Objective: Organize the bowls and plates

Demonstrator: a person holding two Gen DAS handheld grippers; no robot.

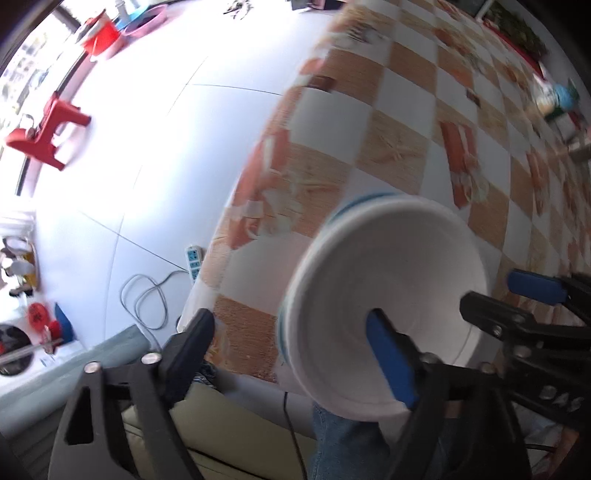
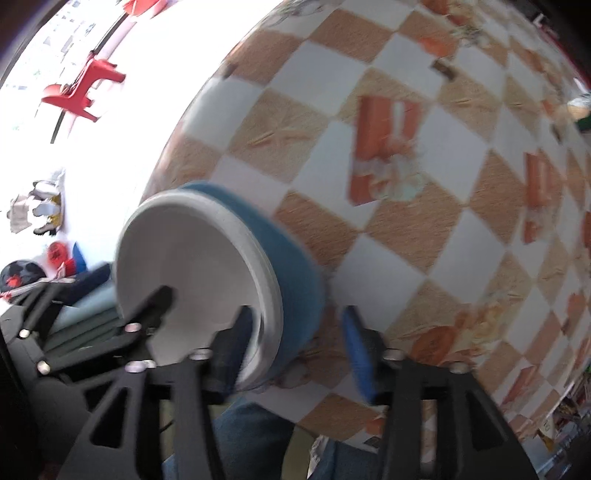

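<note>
A bowl, white inside and blue outside (image 1: 391,295) (image 2: 207,273), sits near the front edge of a table with an orange and white checked cloth (image 1: 399,122) (image 2: 388,147). My left gripper (image 1: 291,339) is open; its right blue-padded finger (image 1: 388,358) reaches inside the bowl and its left finger is outside. My right gripper (image 2: 295,339) is open and straddles the bowl's near wall: one finger (image 2: 236,343) inside the rim, the blue-padded one (image 2: 356,354) outside. Both views are blurred.
The table edge runs just left of the bowl, with white floor beyond. On the floor are a red stool (image 1: 44,133) (image 2: 85,92), a power strip with cable (image 1: 194,260) and a red bucket (image 1: 99,35). Small items sit at the table's far right (image 1: 557,99).
</note>
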